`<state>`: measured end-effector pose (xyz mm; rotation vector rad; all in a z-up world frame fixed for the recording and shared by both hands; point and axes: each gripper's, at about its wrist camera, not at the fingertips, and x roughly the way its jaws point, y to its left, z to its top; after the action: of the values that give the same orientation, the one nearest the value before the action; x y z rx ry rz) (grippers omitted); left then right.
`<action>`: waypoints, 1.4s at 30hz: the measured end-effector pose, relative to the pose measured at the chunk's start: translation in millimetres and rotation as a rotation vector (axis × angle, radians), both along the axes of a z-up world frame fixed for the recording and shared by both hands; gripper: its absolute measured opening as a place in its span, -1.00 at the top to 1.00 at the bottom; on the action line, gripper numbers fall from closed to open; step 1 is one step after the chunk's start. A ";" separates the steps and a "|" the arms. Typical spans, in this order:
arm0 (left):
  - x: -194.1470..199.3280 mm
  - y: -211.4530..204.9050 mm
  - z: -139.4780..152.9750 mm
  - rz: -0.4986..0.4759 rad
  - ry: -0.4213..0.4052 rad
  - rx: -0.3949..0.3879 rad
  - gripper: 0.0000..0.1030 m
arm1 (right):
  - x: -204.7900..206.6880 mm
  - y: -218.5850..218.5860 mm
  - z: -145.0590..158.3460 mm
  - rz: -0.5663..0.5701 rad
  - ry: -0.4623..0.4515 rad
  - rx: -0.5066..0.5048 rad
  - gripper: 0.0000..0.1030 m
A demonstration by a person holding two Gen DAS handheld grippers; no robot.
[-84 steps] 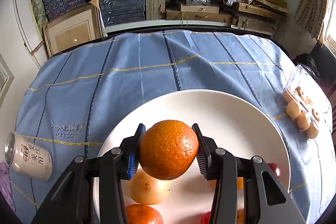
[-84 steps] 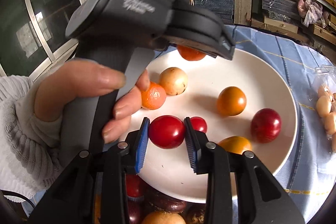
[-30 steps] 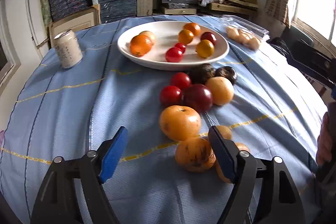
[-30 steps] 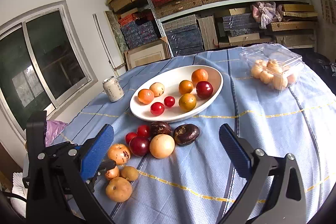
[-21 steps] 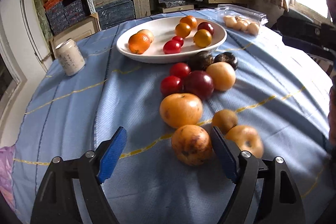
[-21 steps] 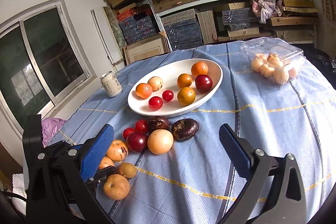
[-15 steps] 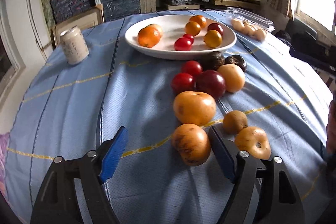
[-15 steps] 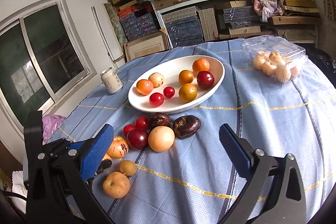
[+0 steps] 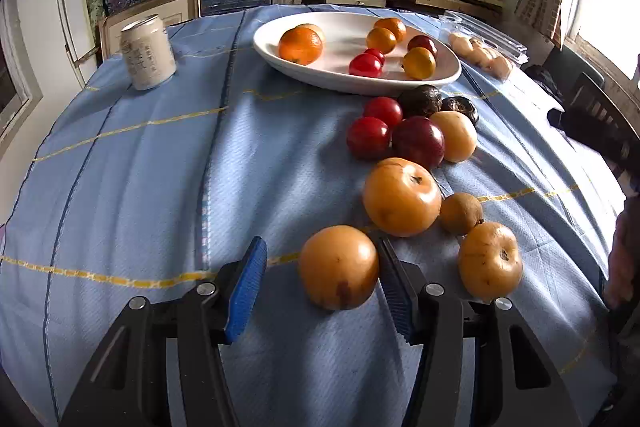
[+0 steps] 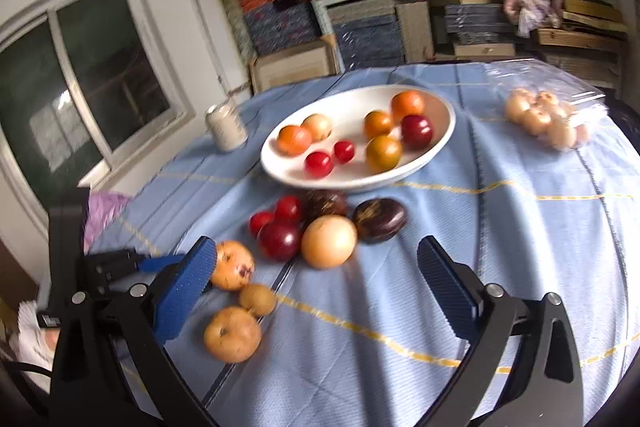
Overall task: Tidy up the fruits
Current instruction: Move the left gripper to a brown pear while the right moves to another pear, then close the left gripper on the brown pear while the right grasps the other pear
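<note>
Our left gripper [image 9: 320, 287] stands open low over the blue tablecloth [image 9: 160, 167], its jaws on either side of a yellow-brown fruit [image 9: 338, 267]; the right pad looks to be touching or almost touching the fruit's side, while the left pad is clearly apart from it, so nothing is gripped. Just beyond sits a larger orange-yellow fruit [image 9: 401, 196], with a small brown fruit [image 9: 461, 213] and another speckled yellow fruit [image 9: 489, 259] to its right. Farther out we see a huddle of red fruits [image 9: 368, 137], a dark red plum [image 9: 418, 142], a pale round fruit [image 9: 456, 136] and two dark wrinkled fruits [image 9: 420, 99]. Past these lies the white plate [image 9: 344, 79] holding oranges and red fruits, with a drink can [image 9: 147, 53] well to its left and a clear box of small fruits [image 9: 480, 55] to its right.

Our right gripper [image 10: 324, 275] hangs wide open above the cloth, holding nothing, the loose fruits ahead and to the left of it
</note>
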<state>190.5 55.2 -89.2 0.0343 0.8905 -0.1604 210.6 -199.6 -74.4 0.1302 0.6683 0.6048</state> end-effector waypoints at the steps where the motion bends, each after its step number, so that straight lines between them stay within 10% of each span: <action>1: -1.5 1.1 0.7 0.000 0.001 -0.002 -0.11 | -0.9 6.7 -3.2 0.028 0.014 -0.017 -0.91; 18: -7.7 -8.4 -5.3 -0.018 -0.011 0.033 -0.10 | -19.4 54.6 -33.1 0.197 0.083 -0.175 -0.89; 42: -11.2 -17.4 -5.3 -0.004 -0.031 0.113 0.02 | -24.8 76.4 -41.1 0.256 0.110 -0.267 -0.09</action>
<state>179.3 37.8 -94.6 0.1434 0.8683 -0.1129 185.8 -123.2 -115.5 -0.1750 0.8743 0.7505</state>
